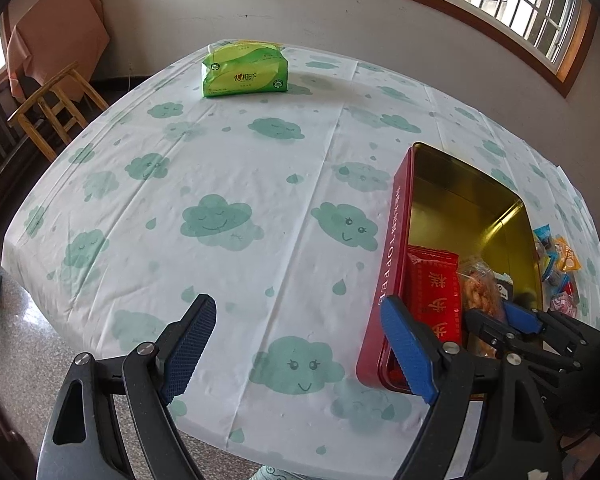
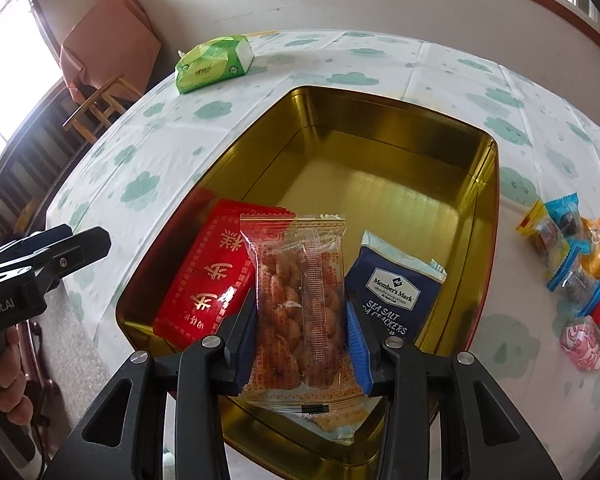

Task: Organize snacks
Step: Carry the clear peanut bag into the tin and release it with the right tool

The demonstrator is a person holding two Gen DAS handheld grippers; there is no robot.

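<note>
Peanut packet held over the red tin

The right gripper (image 2: 300, 332) pinches a clear peanut packet (image 2: 300, 280) by its sides, above the near end of the tin (image 2: 380, 184), where a red packet (image 2: 208, 280) and a cracker pack (image 2: 396, 296) already lie. It looks light, crinkly and slippery (gripping the sides seems safest). The left gripper (image 1: 300, 344) hangs spread and empty over the worktop (image 1: 240, 168).

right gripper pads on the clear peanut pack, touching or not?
Touching. The right wrist view shows the right gripper with both blue pads pressed against the sides of the clear peanut pack, holding it over the tin.
</note>
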